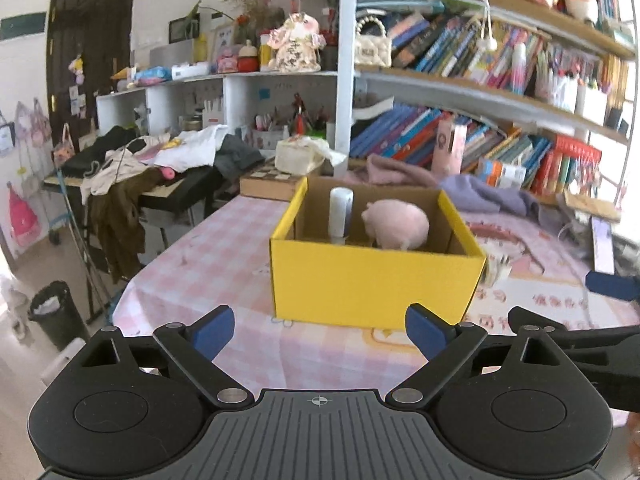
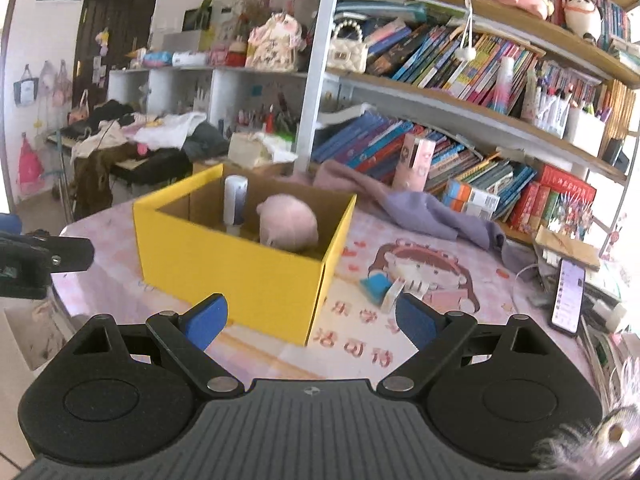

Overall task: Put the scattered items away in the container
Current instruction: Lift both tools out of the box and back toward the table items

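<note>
Left claw: my left gripper point(image 1: 320, 332) hangs over the pink checked tablecloth point(image 1: 224, 240) with its blue pads spread wide and nothing between them.
Right claw: my right gripper point(image 2: 310, 320) is likewise wide open and empty.
Container: the yellow box point(image 1: 372, 280) stands on the table straight ahead of my left claw, near its tips but not touching; from my right claw it sits ahead and to the left, one corner pointing at me.
Inside the box: a pink plush toy point(image 1: 396, 224) lies toward the right side, and a white bottle point(image 1: 340, 212) stands upright just to its left.
Still on the table: a small blue and white item point(image 2: 380, 286) lies just right of the box, ahead of my right claw's right finger, apart from it.
Farther right: a purple cloth point(image 2: 436, 212) is heaped behind, and a phone point(image 2: 568, 296) leans near the edge.
</note>
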`<state>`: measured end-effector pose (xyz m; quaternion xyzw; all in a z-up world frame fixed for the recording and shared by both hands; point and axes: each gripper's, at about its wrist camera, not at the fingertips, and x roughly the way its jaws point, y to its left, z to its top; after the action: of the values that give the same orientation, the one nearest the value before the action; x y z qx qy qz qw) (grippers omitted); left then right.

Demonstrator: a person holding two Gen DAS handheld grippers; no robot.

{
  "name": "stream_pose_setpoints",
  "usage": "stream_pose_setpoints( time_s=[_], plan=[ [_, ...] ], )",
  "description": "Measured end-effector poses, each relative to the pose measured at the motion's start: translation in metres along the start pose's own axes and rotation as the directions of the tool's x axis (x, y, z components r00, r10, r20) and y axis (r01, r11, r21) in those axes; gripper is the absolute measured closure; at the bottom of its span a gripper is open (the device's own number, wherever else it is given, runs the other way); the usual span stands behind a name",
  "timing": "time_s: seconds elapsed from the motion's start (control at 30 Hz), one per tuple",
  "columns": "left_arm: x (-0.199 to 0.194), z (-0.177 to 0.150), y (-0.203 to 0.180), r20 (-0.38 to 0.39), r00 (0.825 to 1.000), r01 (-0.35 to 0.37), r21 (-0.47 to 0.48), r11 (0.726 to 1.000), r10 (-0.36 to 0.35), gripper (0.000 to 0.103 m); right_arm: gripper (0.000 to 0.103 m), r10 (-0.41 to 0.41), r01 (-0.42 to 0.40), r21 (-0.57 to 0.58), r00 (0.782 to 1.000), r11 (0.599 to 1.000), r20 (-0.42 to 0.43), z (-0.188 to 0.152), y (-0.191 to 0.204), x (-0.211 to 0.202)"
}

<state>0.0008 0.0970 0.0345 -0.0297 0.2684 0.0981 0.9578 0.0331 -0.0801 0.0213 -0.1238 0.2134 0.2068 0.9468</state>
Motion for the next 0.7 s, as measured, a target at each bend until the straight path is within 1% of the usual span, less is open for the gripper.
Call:
stream_pose_setpoints(
  time_s=[0.1, 0.23, 0.47, 0.7],
  plan=[
    [0.002, -0.006, -0.009, -0.039, 0.999, 0.027, 0.043, 0.999, -0.025, 0.006, 0.008, 0.004, -0.004, -0.004, 1.0, 1.0, -0.028, -0.006, 0.0, -0.001],
    [0.007, -0.01, -0.018, -0.073, 0.995, 0.08, 0.062, 0.995, -0.075, 0.006, 0.006, 0.0, -0.001, -0.004, 0.997, 1.0, -0.072, -0.013, -0.003, -0.001],
    [0.019, -0.017, -0.031, -0.135, 0.982, 0.14, 0.063, 0.988, -0.131, 0.006, 0.005, -0.038, 0.041, 0.016, 0.989, 0.999, -0.144, -0.026, -0.016, -0.003],
    [0.024, -0.021, -0.048, -0.164, 0.971, 0.193, 0.098, 0.976, -0.175, 0.006, 0.004, -0.079, 0.088, 0.043, 0.979, 0.995, -0.19, -0.036, -0.031, -0.007]
  ],
)
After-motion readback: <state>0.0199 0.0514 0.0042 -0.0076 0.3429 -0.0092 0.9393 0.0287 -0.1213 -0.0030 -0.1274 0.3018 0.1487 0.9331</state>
